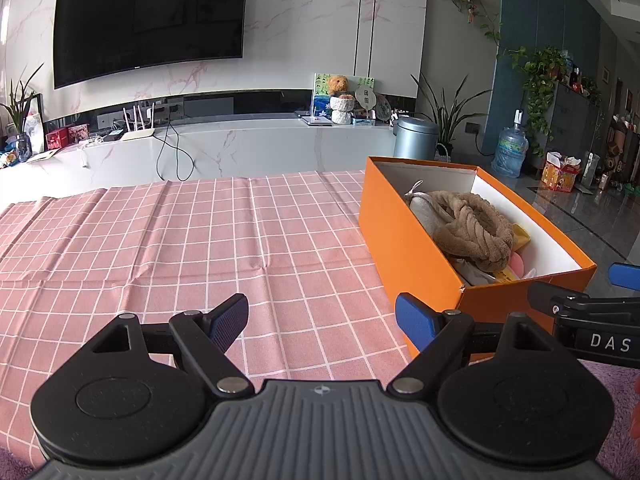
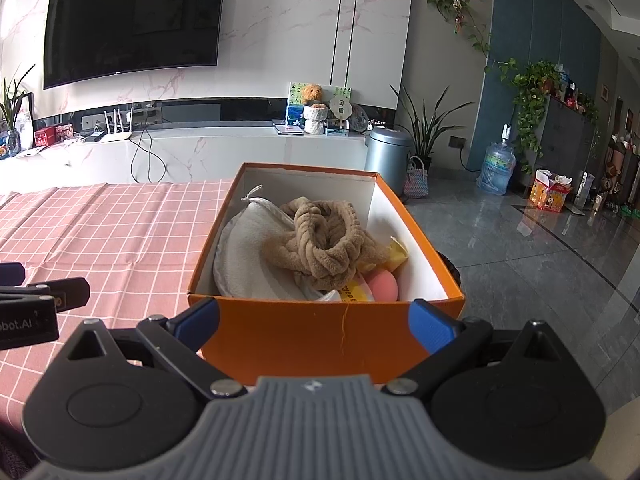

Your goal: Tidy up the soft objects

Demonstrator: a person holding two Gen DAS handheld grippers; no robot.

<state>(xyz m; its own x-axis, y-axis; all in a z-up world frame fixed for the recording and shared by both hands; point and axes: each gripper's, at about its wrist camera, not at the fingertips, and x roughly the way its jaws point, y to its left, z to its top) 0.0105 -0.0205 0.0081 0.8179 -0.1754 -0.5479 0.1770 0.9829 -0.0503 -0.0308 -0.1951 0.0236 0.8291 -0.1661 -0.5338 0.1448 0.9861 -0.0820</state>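
Observation:
An orange box (image 2: 312, 336) (image 1: 404, 248) stands at the right end of the pink checked tablecloth (image 1: 180, 248). Inside it lie a brown twisted plush band (image 2: 324, 240) (image 1: 476, 228), a pale grey cloth pouch (image 2: 252, 256) (image 1: 428, 212), a pink round piece (image 2: 384, 284) and yellow items (image 2: 396, 258). My right gripper (image 2: 316, 322) is open, its blue pads just in front of the box's near wall, nothing between them. My left gripper (image 1: 322, 320) is open over bare cloth, left of the box, its right pad close to the box's near corner.
The right gripper's fingers (image 1: 588, 300) show at the left wrist view's right edge. Beyond the table stand a white marble TV bench (image 1: 240, 148), a wall TV (image 1: 148, 20), a grey bin (image 2: 386, 156), plants and a water jug (image 2: 496, 168). Grey tiled floor (image 2: 520, 248) lies right of the table.

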